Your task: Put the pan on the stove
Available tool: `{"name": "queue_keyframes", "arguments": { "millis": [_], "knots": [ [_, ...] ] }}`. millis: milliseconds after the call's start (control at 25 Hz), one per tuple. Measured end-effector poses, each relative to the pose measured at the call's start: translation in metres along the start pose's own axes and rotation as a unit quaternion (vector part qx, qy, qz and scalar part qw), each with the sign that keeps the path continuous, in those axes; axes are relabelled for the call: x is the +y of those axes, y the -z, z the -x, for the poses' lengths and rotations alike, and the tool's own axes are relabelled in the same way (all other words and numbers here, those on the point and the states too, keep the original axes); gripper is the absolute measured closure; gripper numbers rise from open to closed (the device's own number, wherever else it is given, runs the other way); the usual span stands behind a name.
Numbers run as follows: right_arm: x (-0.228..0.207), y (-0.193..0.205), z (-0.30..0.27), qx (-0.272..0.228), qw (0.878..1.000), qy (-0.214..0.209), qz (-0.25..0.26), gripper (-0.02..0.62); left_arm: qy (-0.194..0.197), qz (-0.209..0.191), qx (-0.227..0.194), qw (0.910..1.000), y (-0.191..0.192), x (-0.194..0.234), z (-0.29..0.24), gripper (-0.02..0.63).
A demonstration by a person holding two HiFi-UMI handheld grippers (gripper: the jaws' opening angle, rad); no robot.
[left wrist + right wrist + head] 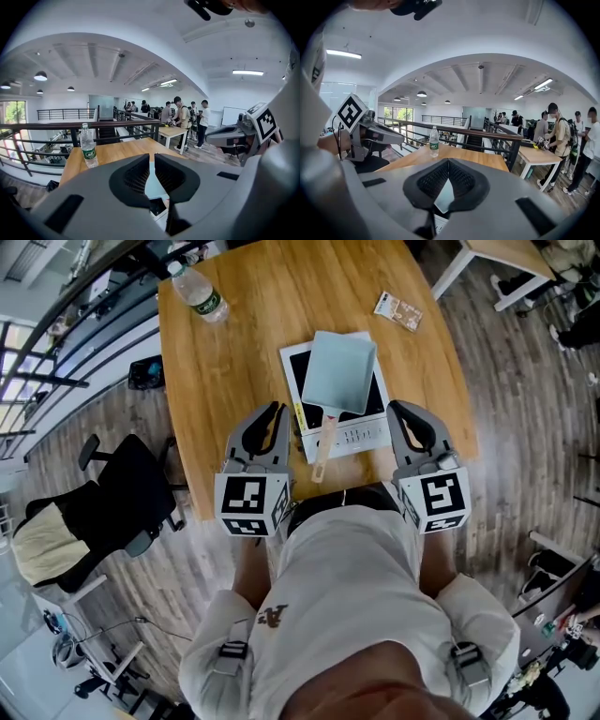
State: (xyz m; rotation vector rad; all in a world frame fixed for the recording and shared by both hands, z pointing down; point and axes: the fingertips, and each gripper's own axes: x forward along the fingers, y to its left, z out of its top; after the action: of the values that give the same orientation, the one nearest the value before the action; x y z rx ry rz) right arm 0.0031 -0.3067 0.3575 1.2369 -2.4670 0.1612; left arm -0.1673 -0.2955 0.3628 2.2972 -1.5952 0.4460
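A pale blue square pan (339, 373) lies on the flat white-and-black stove (361, 435) at the near side of the wooden table (234, 352). Its wooden handle (324, 444) points toward me. My left gripper (274, 412) hovers over the table's near edge, left of the handle, touching nothing. Its jaws are nearly together with a narrow slit and nothing between them (152, 157). My right gripper (398, 410) hovers right of the stove, shut and empty (448, 161). Part of the pan (153, 187) shows past the left jaws, and again the pan (444, 197) below the right ones.
A plastic water bottle (199, 294) stands at the table's far left corner. A small snack packet (398, 310) lies far right. A black office chair (112, 507) is on the floor to the left. A railing and several people stand beyond the table.
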Motion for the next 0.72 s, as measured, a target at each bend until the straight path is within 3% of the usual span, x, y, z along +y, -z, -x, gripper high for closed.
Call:
{"name": "queue_keyframes", "arguments": {
  "millis": [240, 720],
  "knots": [
    [-0.001, -0.008, 0.005, -0.004, 1.000, 0.007, -0.001, 0.574, -0.006, -0.005, -0.008, 0.9999, 0.000, 0.004, 0.011, 0.577],
    [0.005, -0.003, 0.013, 0.006, 1.000, 0.014, 0.004, 0.575, 0.028, -0.005, -0.010, 0.9995, 0.006, -0.004, 0.015, 0.586]
  ]
}}
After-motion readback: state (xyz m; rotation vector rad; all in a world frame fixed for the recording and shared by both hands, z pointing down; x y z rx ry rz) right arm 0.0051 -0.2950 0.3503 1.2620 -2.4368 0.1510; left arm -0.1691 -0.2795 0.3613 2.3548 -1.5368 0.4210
